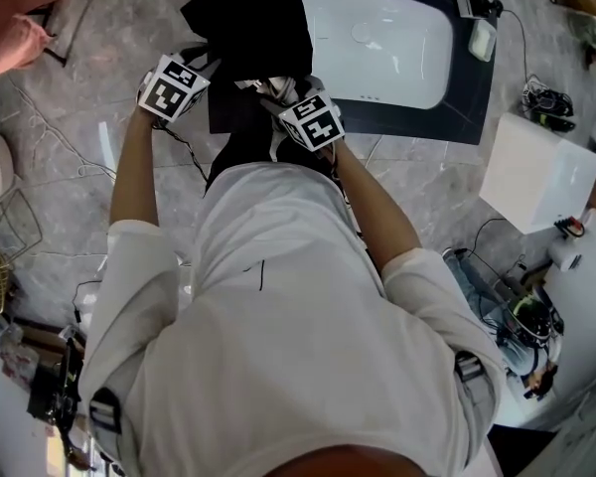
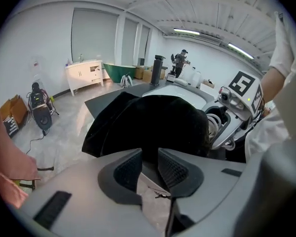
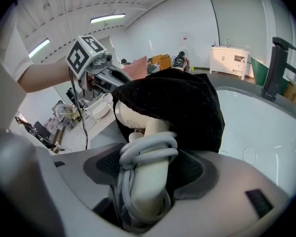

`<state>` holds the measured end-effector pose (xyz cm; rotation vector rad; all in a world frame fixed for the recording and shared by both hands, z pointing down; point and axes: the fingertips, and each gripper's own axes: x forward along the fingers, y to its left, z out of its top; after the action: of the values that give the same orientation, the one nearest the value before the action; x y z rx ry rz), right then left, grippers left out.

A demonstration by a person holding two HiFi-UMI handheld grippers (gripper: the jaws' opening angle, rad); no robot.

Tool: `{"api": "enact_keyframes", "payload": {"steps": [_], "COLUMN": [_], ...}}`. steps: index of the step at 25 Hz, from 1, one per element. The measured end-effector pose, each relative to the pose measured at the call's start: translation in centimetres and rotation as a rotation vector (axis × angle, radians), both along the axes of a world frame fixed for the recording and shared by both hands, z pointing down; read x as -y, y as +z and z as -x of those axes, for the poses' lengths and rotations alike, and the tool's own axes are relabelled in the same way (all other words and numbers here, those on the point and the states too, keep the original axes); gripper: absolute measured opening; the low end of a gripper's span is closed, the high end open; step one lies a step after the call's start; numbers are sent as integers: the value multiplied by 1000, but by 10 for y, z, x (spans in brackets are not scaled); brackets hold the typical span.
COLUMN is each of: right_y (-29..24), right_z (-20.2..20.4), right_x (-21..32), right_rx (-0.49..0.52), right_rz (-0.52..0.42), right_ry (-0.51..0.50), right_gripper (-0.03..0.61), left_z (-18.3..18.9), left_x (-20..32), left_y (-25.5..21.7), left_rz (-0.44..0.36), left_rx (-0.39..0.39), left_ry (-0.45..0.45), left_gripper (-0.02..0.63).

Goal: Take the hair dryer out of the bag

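Observation:
A black fabric bag (image 1: 253,18) hangs in front of me between both grippers. My right gripper (image 1: 281,92) is shut on the cream handle of the hair dryer (image 3: 150,181), which has a grey cord looped around it. The dryer's head (image 3: 128,118) is still under the bag (image 3: 182,102), with only its lower part showing. My left gripper (image 2: 149,157) points at the bag (image 2: 148,117) from the left. Its jaws stand a narrow gap apart, the bag's lower edge at their tips; no fabric is pinched between the pads. In the right gripper view the left gripper (image 3: 119,78) touches the bag's upper left edge.
A white bathtub (image 1: 377,43) stands on a dark mat (image 1: 469,107) just beyond the bag, with a dark faucet (image 3: 278,68) at its rim. A white box (image 1: 536,172) sits at the right, pink cloth (image 1: 20,18) at the far left. Cables lie on the marble floor (image 1: 70,137).

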<state>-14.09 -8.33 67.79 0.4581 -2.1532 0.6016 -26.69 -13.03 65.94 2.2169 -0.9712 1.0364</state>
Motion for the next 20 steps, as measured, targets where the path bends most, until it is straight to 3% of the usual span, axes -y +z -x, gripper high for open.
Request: {"api": "enact_keyframes", "payload": {"steps": [3, 8, 15, 20], "right_y": [-2, -15, -24, -30], "right_z": [-2, -8, -16, -26], "right_x": [-2, -16, -52, -67], "right_rx": [45, 163, 169, 185], "right_rz": [87, 246, 316, 337], "right_ry": [17, 34, -135, -149], "right_gripper": [295, 288, 288, 287], "left_z": [1, -5, -7, -5], "left_x": [-1, -1, 4, 2], "left_y": [9, 26, 31, 30], "left_rz": [7, 22, 37, 33], "left_rx": [18, 40, 21, 33], "left_ry": [-8, -17, -74, -118], "left_gripper": [53, 46, 46, 46]}}
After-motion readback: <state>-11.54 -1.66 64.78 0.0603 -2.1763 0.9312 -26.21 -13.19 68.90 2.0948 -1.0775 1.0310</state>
